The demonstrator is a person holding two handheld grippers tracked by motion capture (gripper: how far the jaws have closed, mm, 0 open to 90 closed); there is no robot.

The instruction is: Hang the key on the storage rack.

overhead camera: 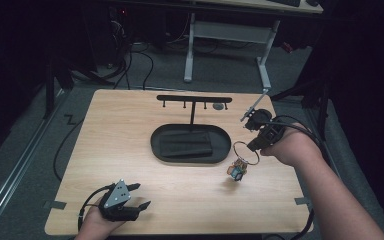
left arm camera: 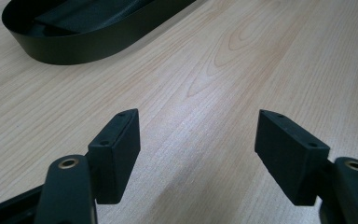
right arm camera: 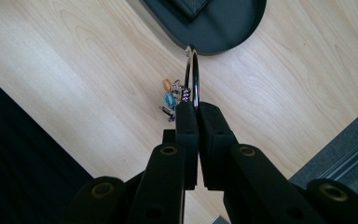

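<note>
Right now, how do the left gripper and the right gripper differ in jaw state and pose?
The left gripper has its jaws spread wide with nothing between them; the right gripper has its jaws shut on the metal ring of a keyring. The left gripper sits low at the near edge of the table; the right gripper is raised, so the small charms dangle from the ring above the wood. Both are black, hand-held and two-jawed.

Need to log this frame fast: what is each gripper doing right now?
Left gripper: open, holding nothing, above the table.
Right gripper: shut on the key ring, charms dangling.
</note>
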